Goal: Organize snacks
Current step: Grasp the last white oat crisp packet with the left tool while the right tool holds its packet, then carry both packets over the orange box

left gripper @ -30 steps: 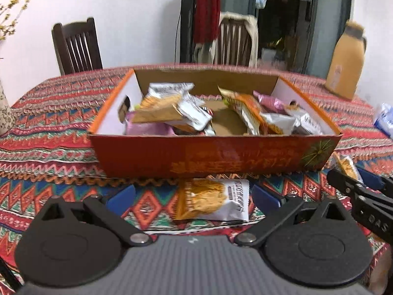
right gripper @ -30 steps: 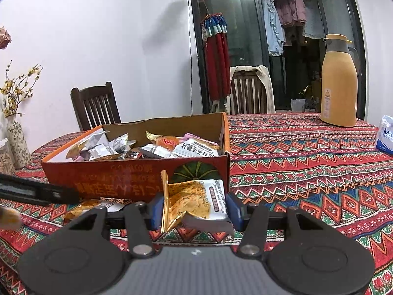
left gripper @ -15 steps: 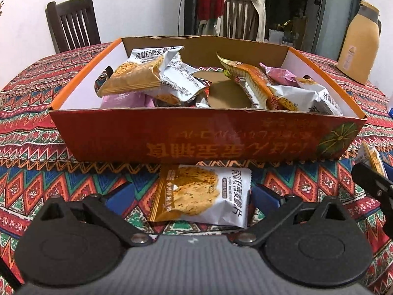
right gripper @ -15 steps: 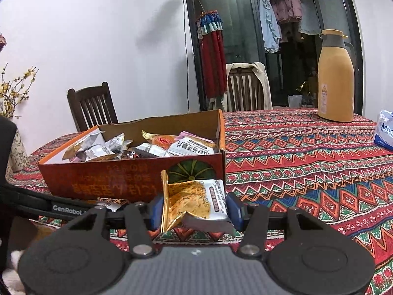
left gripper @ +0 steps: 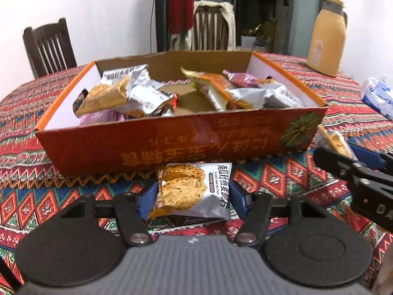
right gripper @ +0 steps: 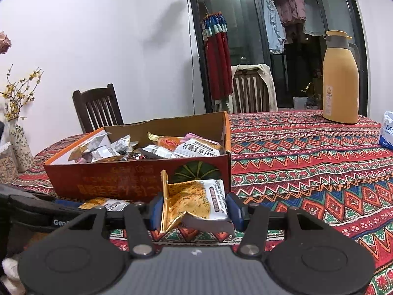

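Observation:
An orange cardboard box (left gripper: 172, 145) holds several snack packets and stands on the patterned tablecloth; it also shows in the right wrist view (right gripper: 137, 177). My left gripper (left gripper: 192, 195) is shut on a silver and orange snack packet (left gripper: 194, 191), just in front of the box and a little above the cloth. My right gripper (right gripper: 195, 209) is shut on a similar crumpled snack packet (right gripper: 196, 201) near the box's front right corner. The right gripper with its packet shows at the right edge of the left wrist view (left gripper: 356, 169).
A yellow thermos jug (right gripper: 340, 78) stands at the far right of the table. A blue and white tissue pack (left gripper: 378, 95) lies at the right edge. A vase with yellow flowers (right gripper: 21, 145) stands at the left. Wooden chairs (right gripper: 98, 108) stand behind the table.
My left gripper has closed on the packet that lay before the box and lifted it. The right gripper still holds its packet and has barely moved.

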